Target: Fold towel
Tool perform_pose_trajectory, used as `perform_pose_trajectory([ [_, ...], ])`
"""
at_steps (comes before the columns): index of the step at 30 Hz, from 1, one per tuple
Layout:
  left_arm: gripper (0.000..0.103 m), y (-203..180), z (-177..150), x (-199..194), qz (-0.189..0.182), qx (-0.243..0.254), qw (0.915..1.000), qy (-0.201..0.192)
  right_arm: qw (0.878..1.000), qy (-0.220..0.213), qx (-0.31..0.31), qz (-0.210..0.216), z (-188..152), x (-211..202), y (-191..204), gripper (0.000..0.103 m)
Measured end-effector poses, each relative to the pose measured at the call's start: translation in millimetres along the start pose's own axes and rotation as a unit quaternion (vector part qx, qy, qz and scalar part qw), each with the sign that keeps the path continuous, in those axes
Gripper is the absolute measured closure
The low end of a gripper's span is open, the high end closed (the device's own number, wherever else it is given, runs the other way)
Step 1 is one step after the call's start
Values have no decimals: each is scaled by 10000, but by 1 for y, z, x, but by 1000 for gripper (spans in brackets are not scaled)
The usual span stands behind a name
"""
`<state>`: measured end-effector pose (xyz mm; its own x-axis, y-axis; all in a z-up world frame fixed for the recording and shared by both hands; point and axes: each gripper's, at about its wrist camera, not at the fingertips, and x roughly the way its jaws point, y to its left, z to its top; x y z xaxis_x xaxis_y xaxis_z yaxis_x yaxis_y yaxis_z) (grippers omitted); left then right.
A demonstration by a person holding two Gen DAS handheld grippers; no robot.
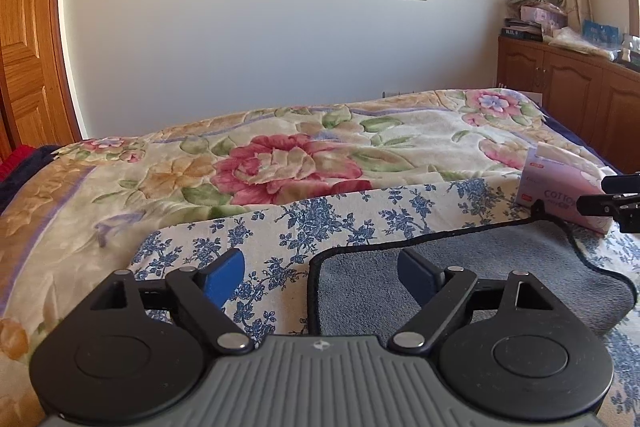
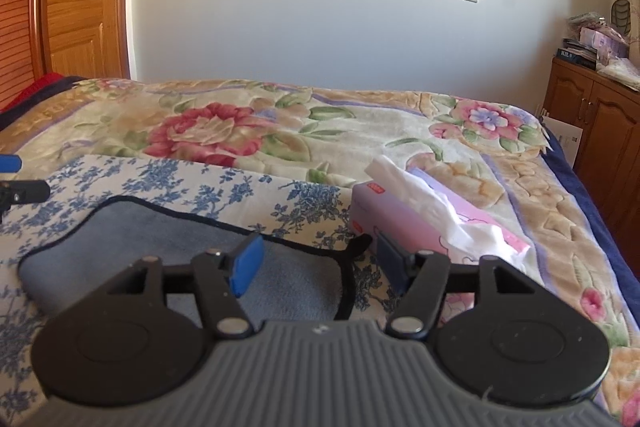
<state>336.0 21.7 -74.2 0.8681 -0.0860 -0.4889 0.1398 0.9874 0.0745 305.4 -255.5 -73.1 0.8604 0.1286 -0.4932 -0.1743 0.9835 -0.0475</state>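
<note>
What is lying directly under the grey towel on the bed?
The grey towel lies on a blue-and-white floral cloth, which shows on all sides. Beyond that cloth is the floral blanket. Whatever sits beneath the towel's middle is covered.

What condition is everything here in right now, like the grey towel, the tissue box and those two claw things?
Towel: lying flat, not folded.
Tissue box: open, a tissue sticking out.
Left gripper: open, holding nothing.
Right gripper: open, holding nothing.
Blue flowered cloth: spread under the towel.
</note>
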Motion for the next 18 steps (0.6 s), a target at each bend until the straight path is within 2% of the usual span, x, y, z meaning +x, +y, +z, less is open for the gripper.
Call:
perform_pose_trajectory([
  [6, 7, -4, 5, -28, 22, 24, 9999, -118, 10000, 25, 31, 44, -5, -25, 6, 33],
  [18, 3, -19, 9, -73, 55, 191, 9996, -209, 9999, -61, 110, -24, -11, -66, 8, 28],
])
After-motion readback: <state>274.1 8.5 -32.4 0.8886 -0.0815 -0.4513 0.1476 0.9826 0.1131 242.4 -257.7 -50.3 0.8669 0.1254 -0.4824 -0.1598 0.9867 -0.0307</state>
